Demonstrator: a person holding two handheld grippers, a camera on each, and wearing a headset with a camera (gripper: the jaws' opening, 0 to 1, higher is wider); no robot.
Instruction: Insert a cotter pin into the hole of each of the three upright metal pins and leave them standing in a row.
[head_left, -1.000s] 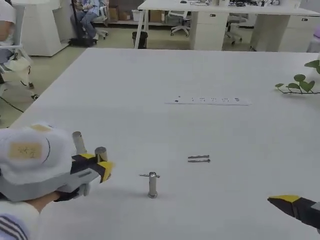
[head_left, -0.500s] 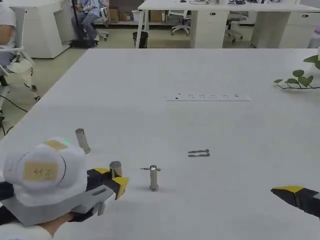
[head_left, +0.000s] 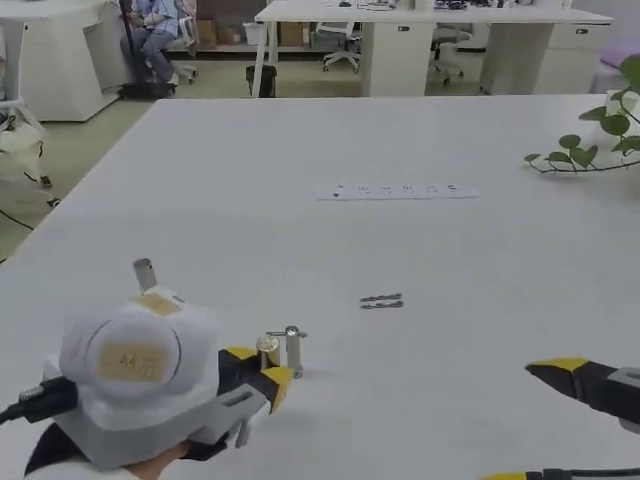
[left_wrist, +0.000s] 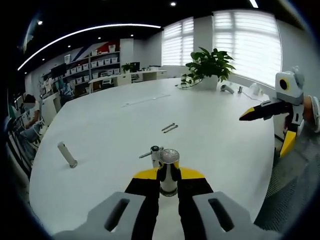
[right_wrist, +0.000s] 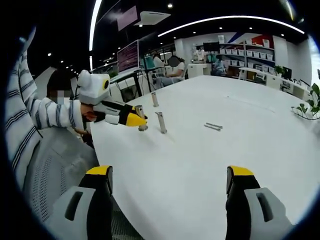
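My left gripper is shut on an upright metal pin, gripping it low on its body. Just beyond it stands a second pin with a cotter pin through its hole; the two are close, contact unclear. A third pin stands alone at the left. Two loose cotter pins lie side by side mid-table. My right gripper hangs wide open at the near right, holding nothing.
A white strip lies flat farther back on the white table. Plant leaves reach in at the far right. The table's left edge runs near the third pin. Desks and chairs stand beyond the table.
My left gripper has carried its pin to the right, from beside the lone pin to right next to the pin with the cotter. The right gripper has barely moved.
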